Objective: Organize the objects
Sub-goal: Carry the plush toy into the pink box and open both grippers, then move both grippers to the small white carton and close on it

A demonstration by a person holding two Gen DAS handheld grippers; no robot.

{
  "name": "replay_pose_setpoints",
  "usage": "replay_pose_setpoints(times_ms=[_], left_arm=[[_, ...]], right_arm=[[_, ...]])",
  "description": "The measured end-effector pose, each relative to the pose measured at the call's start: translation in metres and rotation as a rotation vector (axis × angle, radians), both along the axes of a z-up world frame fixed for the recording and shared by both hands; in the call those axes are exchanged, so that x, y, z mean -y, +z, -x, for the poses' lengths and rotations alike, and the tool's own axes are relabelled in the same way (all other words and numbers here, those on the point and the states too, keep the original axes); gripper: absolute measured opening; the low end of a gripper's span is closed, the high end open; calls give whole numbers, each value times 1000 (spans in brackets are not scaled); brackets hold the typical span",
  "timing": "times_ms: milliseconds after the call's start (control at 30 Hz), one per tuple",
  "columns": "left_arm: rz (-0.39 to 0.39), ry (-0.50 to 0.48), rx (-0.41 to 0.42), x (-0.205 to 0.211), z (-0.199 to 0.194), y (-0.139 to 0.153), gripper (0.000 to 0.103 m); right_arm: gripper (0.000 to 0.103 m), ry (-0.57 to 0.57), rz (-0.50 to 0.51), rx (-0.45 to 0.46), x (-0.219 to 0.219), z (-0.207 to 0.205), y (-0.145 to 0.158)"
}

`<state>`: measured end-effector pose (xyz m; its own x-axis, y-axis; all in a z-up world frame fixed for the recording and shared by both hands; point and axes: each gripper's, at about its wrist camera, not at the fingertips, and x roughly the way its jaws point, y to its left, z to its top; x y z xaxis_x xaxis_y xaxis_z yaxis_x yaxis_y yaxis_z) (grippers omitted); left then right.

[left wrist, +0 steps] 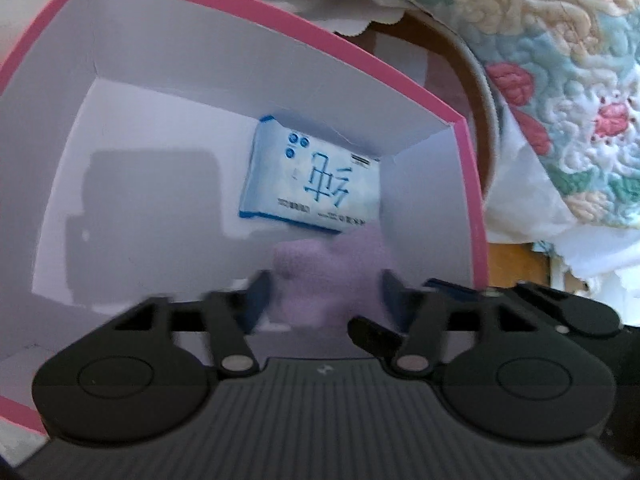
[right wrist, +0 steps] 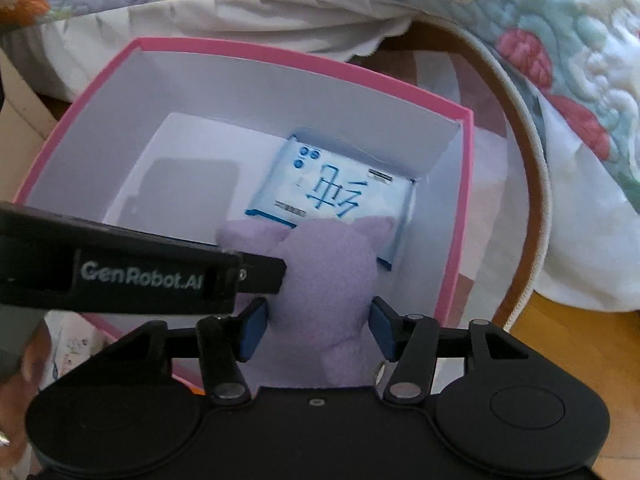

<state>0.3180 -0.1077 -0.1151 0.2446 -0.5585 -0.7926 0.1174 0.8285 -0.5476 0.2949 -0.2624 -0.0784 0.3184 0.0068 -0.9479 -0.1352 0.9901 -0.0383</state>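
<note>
My right gripper (right wrist: 316, 330) jaws pinch the purple plush (right wrist: 324, 280), ears fwd, hovering over the pink box (right wrist: 460, 216) near wall. Tissue pack (right wrist: 332, 196) lies just beyond it inside. Left gripper (left wrist: 324, 304) straddles the plush too; grip state: can't tell.

An open box (right wrist: 460, 216) sits on a round table (right wrist: 520, 184), with a quilt (right wrist: 560, 60) behind and to the right. Inside, a packet (right wrist: 332, 196) lies flat in the far right corner. A plush toy (right wrist: 320, 280) sits just near of the packet.
</note>
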Motion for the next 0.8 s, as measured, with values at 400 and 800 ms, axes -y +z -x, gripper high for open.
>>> replay_pose_setpoints(times_ms=[400,800], left_arm=[[-156,-85,150,-20,33,71,68],[-237,-151,221,-57,94,150,68]], right_arm=[[75,39,-116,183,13,43,50],[77,94,-243,299,-1,115,124]])
